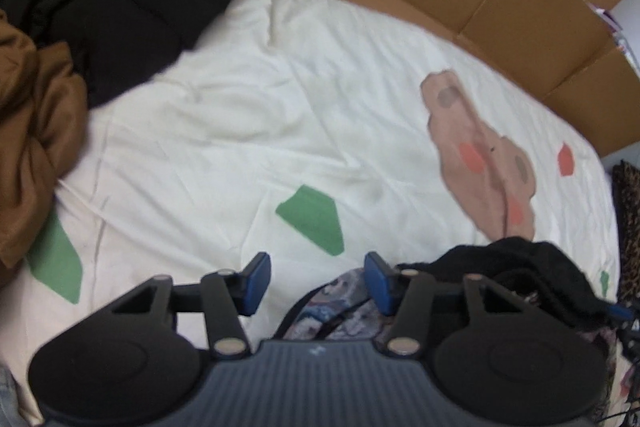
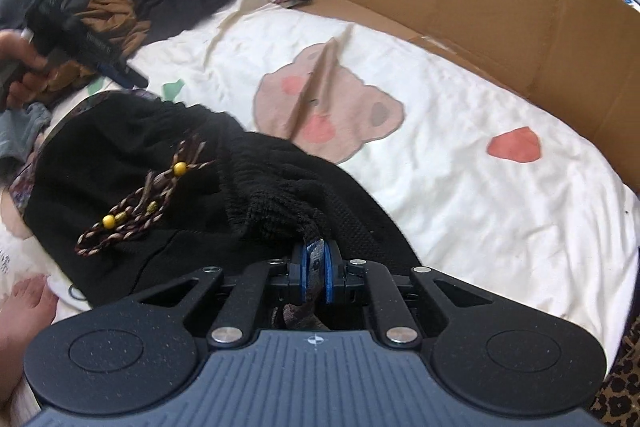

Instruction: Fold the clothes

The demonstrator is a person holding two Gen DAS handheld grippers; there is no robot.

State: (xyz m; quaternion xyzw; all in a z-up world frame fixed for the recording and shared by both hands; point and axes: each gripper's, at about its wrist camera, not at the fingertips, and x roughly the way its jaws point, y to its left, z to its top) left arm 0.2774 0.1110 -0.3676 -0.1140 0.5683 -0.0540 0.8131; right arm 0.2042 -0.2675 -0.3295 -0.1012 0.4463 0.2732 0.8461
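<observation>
The black knit garment (image 2: 168, 163) lies bunched on the near left part of the white printed sheet (image 2: 480, 211), and the right gripper (image 2: 316, 275) is clenched on it — its blue pads pinch a small fabric tab at the ribbed edge, right at the near side of the cloth. From that pinch the garment runs away to the far left, so its long axis goes from the right gripper's jaws toward the left gripper (image 2: 120, 75), seen at the far left in a hand (image 2: 20, 67).

In the left wrist view the left gripper (image 1: 318, 283) has its jaws released, with nothing pressed between the blue pads. The black garment (image 1: 520, 267) sits just to the right of those jaws, and a patterned multicoloured fabric (image 1: 336, 303) shows directly below and between them. So the free left gripper is the one nearer to the loose far end; it probably needs to shift right and down to catch an edge.

No brand, label or writing is readable — the tab in the right jaws is too blurred to make out.
</observation>
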